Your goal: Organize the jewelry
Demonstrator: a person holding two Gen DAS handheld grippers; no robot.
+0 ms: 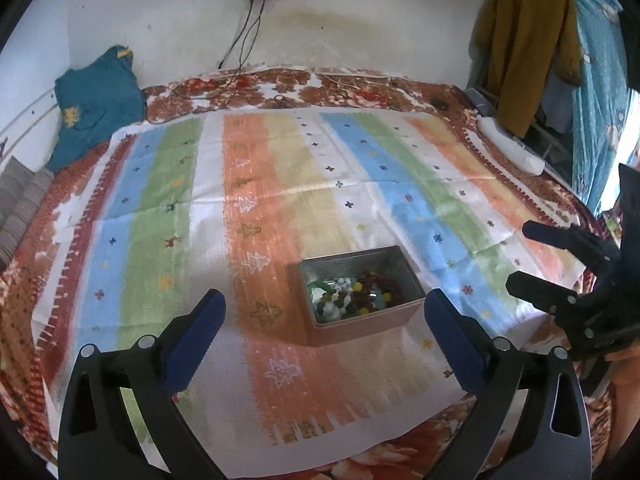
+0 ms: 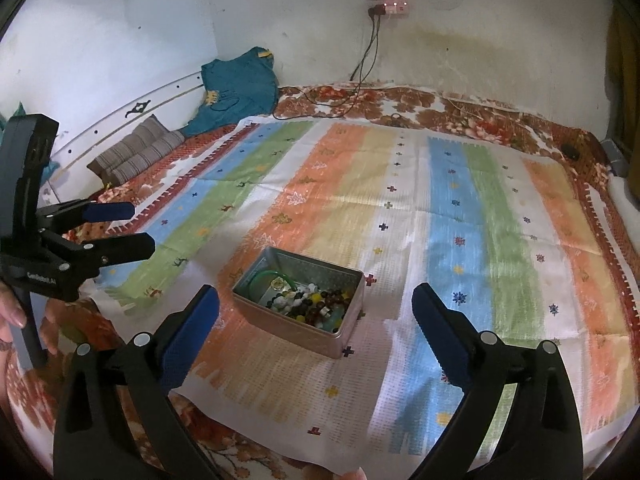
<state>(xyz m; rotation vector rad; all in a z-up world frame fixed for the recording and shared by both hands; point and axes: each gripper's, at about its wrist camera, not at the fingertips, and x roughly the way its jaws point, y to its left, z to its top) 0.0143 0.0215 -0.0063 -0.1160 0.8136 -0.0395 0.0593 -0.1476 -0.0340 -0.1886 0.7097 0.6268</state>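
An open metal tin (image 1: 412, 276) stands on a striped cloth on the bed and holds a heap of beaded jewelry (image 1: 356, 294) with a green bangle. In the right wrist view the tin (image 2: 348, 332) sits ahead, beads (image 2: 308, 304) inside. My left gripper (image 1: 324, 312) is open and empty, hovering just in front of the tin. My right gripper (image 2: 314, 306) is open and empty, above the tin's near side. Each gripper shows in the other's view: the right one (image 1: 516, 256) at the right edge, the left one (image 2: 140, 228) at the left edge.
The striped cloth (image 1: 260, 200) covers a floral bedsheet (image 1: 280, 92). A teal garment (image 1: 96, 104) and striped cushions (image 2: 136, 152) lie at the far left by the wall. Cables (image 1: 244, 40) hang from a wall socket. Clothes (image 1: 524, 52) hang at the right.
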